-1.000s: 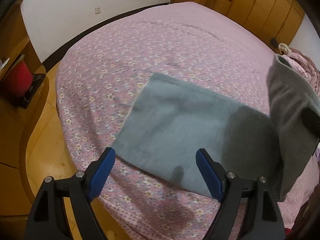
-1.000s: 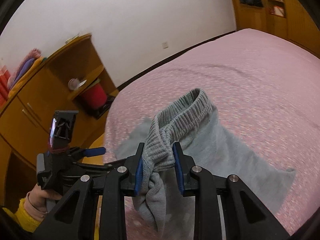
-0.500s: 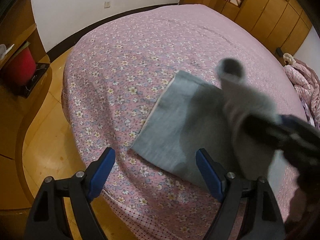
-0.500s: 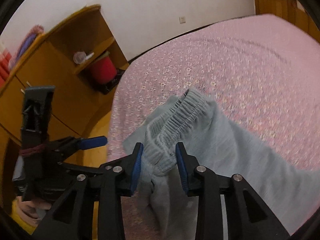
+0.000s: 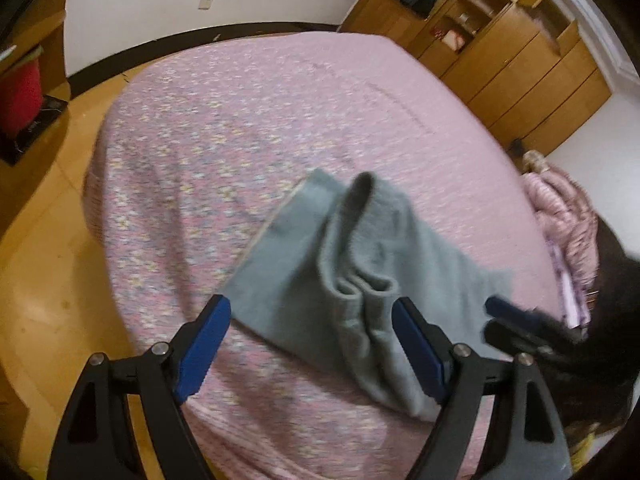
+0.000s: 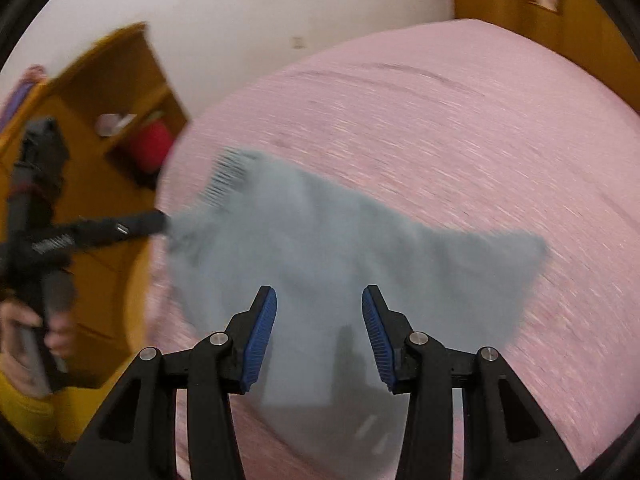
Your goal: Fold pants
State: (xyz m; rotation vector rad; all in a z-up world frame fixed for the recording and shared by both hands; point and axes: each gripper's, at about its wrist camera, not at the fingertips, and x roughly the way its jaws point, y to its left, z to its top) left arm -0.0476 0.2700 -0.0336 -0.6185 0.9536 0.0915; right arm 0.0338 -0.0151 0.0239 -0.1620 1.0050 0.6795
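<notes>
Grey pants (image 5: 360, 248) lie folded near the front edge of the pink flowered bed (image 5: 280, 100), the ribbed waistband end (image 6: 224, 176) lying on top of the lower layer. My right gripper (image 6: 316, 296) hovers over the pants (image 6: 320, 240); its jaws are opening, with nothing pinched between the blue pads. In the left wrist view that gripper (image 5: 516, 320) shows blurred at the right. My left gripper (image 5: 311, 302) stands wide open just in front of the pants' near edge, holding nothing. The right wrist view shows it (image 6: 120, 228) at the cloth's left corner.
Wooden wardrobes (image 5: 520, 52) line the far wall. A pink padded garment (image 5: 560, 204) lies at the bed's right side. A red bin (image 5: 20, 96) sits by a wooden shelf unit (image 6: 120, 92) at the left. Wooden floor (image 5: 48, 260) borders the bed. A person's hand (image 6: 56, 332) holds the left tool.
My right gripper has let go of the waistband and its jaws have parted. The lifted waistband end came down over the lower half of the pants. The left gripper stayed open.
</notes>
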